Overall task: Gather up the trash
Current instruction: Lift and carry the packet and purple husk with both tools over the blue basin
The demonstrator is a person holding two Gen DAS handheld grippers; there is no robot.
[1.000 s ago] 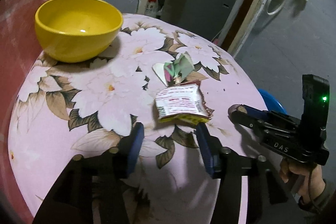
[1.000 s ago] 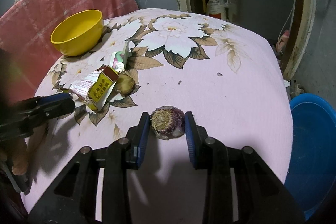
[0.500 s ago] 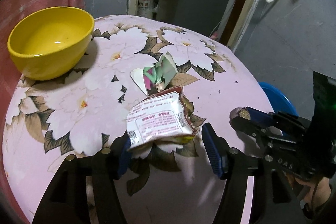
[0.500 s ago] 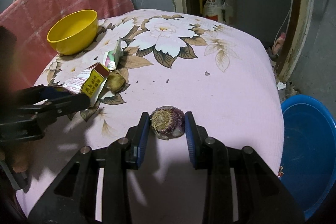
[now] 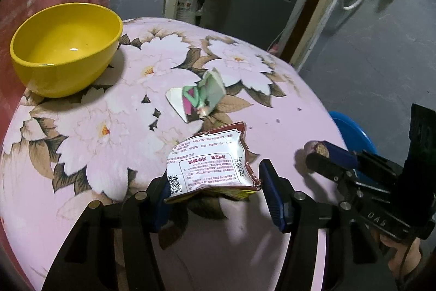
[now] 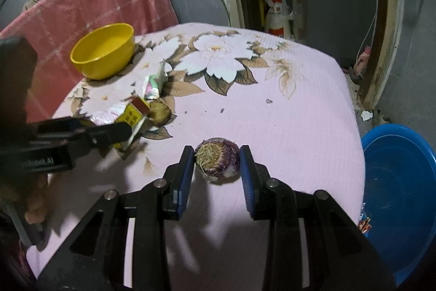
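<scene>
Closing around a crumpled snack wrapper (image 5: 211,164), the left gripper (image 5: 215,188) has its jaws astride the packet on the floral tablecloth (image 5: 90,132), the right pad not visibly pressing. The right gripper (image 6: 217,164) grasps an onion end (image 6: 216,160), clenched between both pads above the cloth. A green wrapper (image 5: 200,97) lies beyond, near the yellow bowl (image 5: 65,48); a blue basin (image 6: 400,195) sits beside the table
</scene>
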